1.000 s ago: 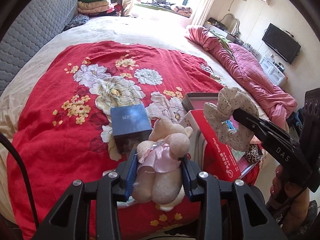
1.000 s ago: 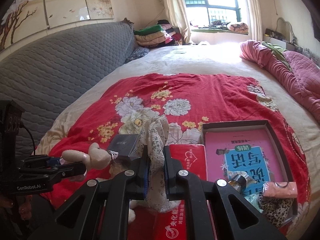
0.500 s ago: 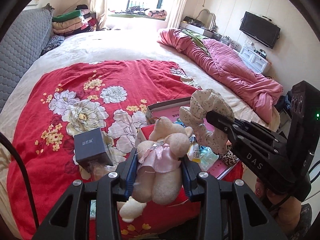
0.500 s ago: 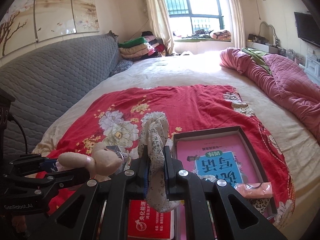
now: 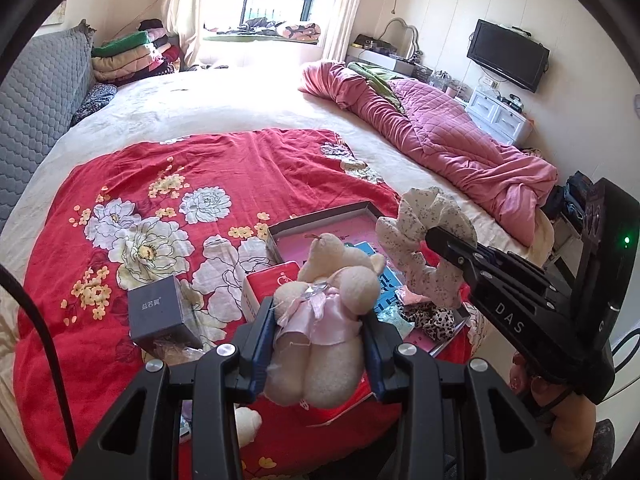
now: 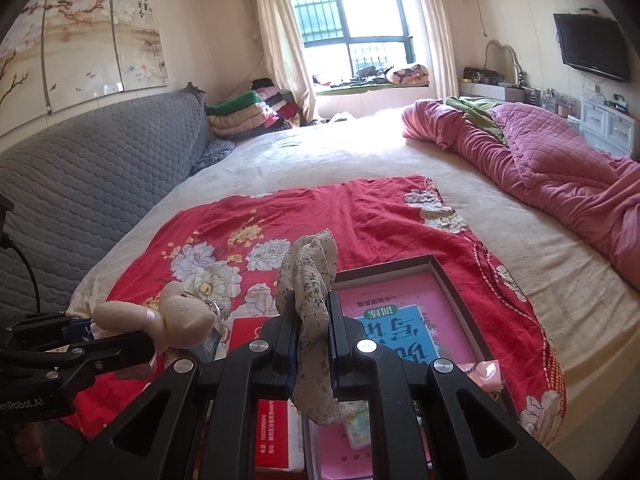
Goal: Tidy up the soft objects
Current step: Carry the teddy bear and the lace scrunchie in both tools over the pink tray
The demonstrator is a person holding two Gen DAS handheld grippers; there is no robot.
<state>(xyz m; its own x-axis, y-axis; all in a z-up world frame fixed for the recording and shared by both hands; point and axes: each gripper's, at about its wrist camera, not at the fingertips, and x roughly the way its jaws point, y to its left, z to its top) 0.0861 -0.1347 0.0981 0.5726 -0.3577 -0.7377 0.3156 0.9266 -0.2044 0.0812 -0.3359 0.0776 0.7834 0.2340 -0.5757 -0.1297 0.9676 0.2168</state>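
My left gripper (image 5: 318, 326) is shut on a cream teddy bear in a pink dress (image 5: 328, 312) and holds it above the red floral blanket (image 5: 200, 184). The bear also shows at the left of the right wrist view (image 6: 168, 320), held by the left gripper (image 6: 120, 348). My right gripper (image 6: 314, 312) is shut on a floral fabric scrunchie (image 6: 310, 280) and holds it above the dark-rimmed open box (image 6: 444, 276). In the left wrist view the scrunchie (image 5: 420, 240) hangs from the right gripper (image 5: 440, 240) over that box (image 5: 320, 222).
The box holds a pink and blue book (image 6: 400, 320), a leopard-print item (image 5: 432, 318) and small packets. A red carton (image 5: 264, 280) lies beside it. A dark grey cube box (image 5: 158, 312) stands at the left. A pink quilt (image 5: 440, 136) lies at the right, a grey headboard (image 6: 80, 192) at the left.
Both grippers have swung to the right with their loads. The open box and book have come more into view, and the grey cube box has slid to the left of the left wrist view.
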